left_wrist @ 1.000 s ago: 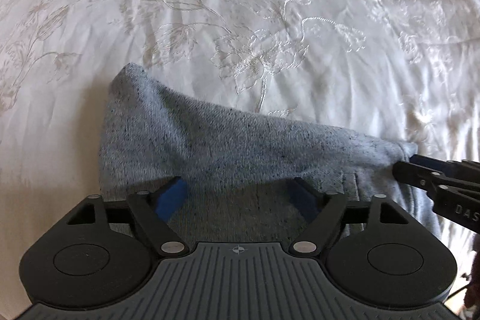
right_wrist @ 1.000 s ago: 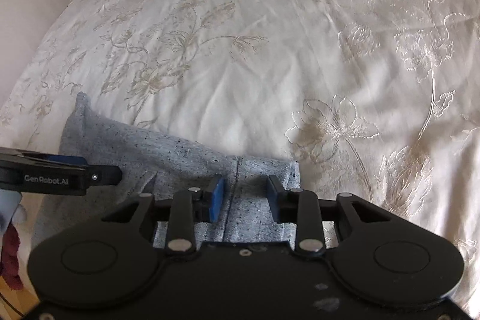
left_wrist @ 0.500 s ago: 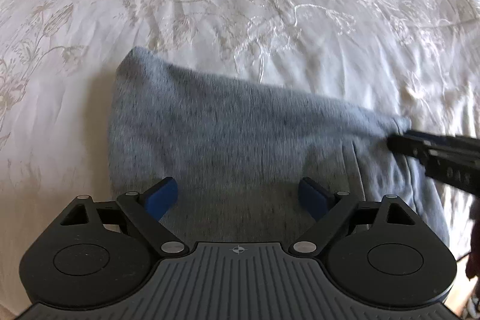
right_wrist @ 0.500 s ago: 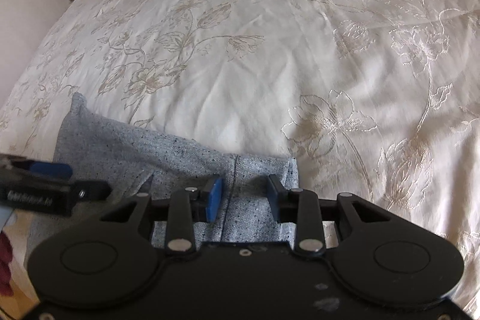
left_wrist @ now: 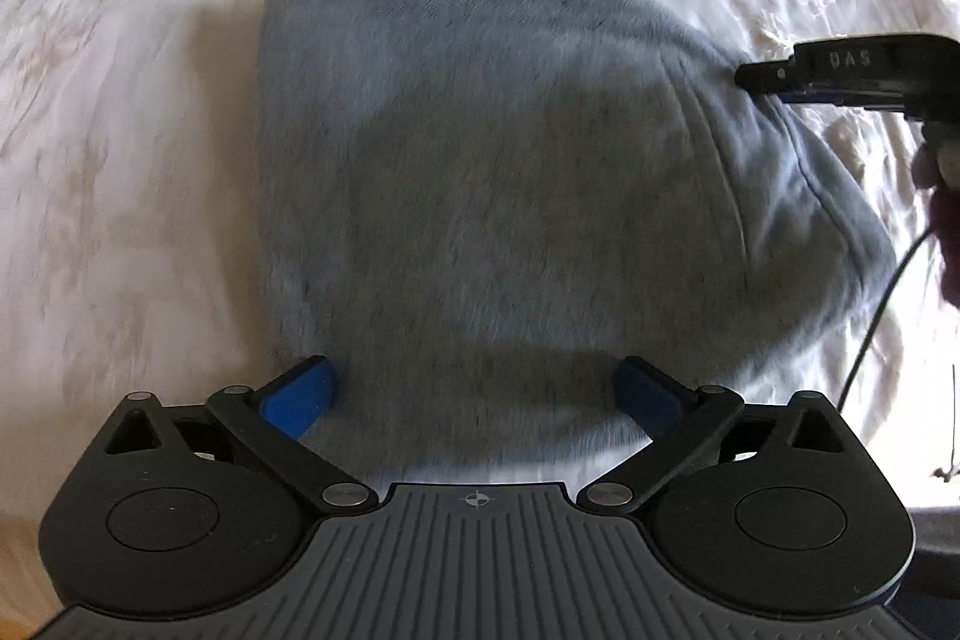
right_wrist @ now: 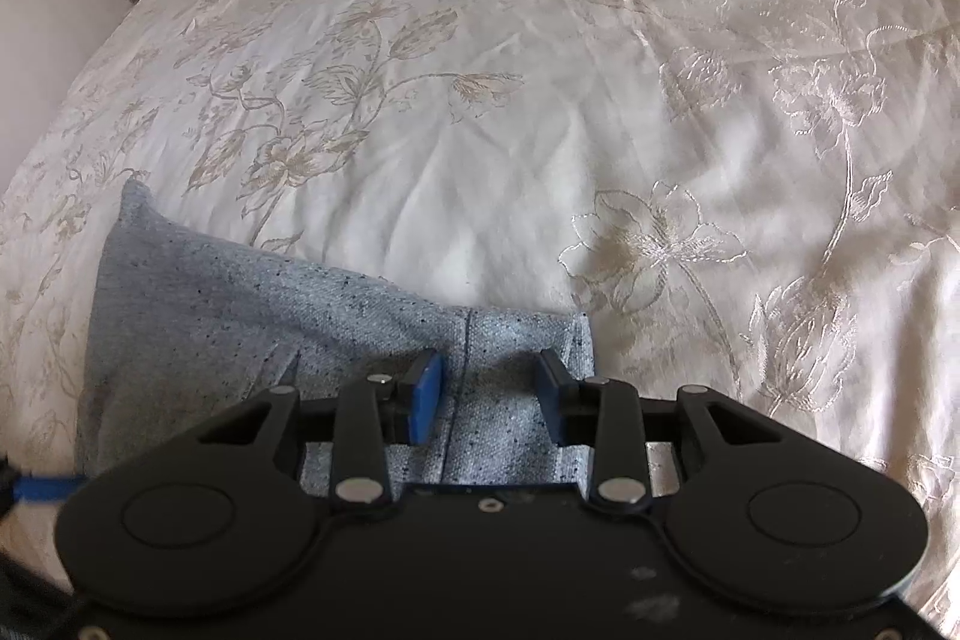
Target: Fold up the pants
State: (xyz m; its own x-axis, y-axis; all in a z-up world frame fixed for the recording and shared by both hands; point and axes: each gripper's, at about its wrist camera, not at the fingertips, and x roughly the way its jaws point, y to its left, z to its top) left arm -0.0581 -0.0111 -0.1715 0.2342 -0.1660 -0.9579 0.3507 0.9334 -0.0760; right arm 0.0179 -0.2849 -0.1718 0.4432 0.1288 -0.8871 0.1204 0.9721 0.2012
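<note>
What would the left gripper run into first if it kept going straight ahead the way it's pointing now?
Most likely the folded grey knit pants, which fill the view directly ahead of the open left gripper; the cream embroidered bedspread lies beyond. Motion blur leaves the depth unclear.

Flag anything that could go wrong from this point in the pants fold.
1. The left gripper is wide open over the grey pants and holds nothing, so only the other side is controlled and the fold may skew.
2. The right gripper straddles the seam edge with its fingers apart; in its own view no firm pinch shows, so the cloth might slip.
3. The left view is motion-blurred; fast movement over the slick embroidered bedspread could drag the pants.
</note>
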